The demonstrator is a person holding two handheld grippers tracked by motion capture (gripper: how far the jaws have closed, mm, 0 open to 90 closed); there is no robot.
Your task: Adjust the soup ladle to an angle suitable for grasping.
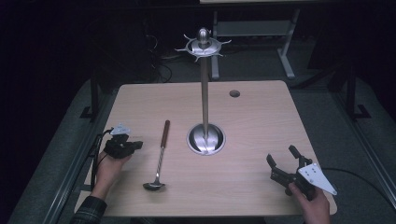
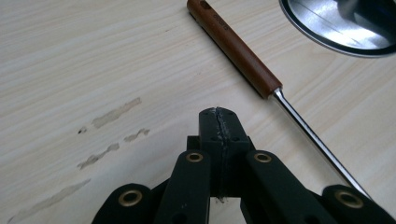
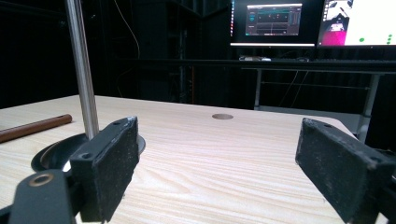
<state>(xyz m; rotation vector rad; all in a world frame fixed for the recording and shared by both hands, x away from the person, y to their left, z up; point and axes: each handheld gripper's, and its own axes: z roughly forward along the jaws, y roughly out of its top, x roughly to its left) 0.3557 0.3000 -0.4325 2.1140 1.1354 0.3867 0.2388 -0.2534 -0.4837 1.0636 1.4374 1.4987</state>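
Over at the left edge of the table point(image 1: 261, 107), the left gripper point(image 1: 133, 145) is sitting low in the person's left hand point(image 1: 108, 168), its two black jaws pressed flat together with nothing pinched between them; in the left gripper view the closed tips point(image 2: 218, 125) are hovering over bare wood, just short of the ladle point(image 1: 159, 156). The ladle is lying flat on the table just to the right of that gripper, its brown wooden handle point(image 2: 236, 49) pointing away from the person and its shiny bowl point(image 1: 153, 186) lying nearest the front edge. Right of the ladle, near the middle of the table, a tall metal stand point(image 1: 204, 88) is rising from a round polished base point(image 1: 206, 139), with a ring of small hooks point(image 1: 203, 47) at its top. A small round hole point(image 1: 234, 93) is showing in the tabletop behind it. Farthest right, the right gripper point(image 1: 283, 158) is resting in the person's right hand point(image 1: 314, 201) near the front corner, its jaws spread wide and holding nothing, well apart from the ladle.
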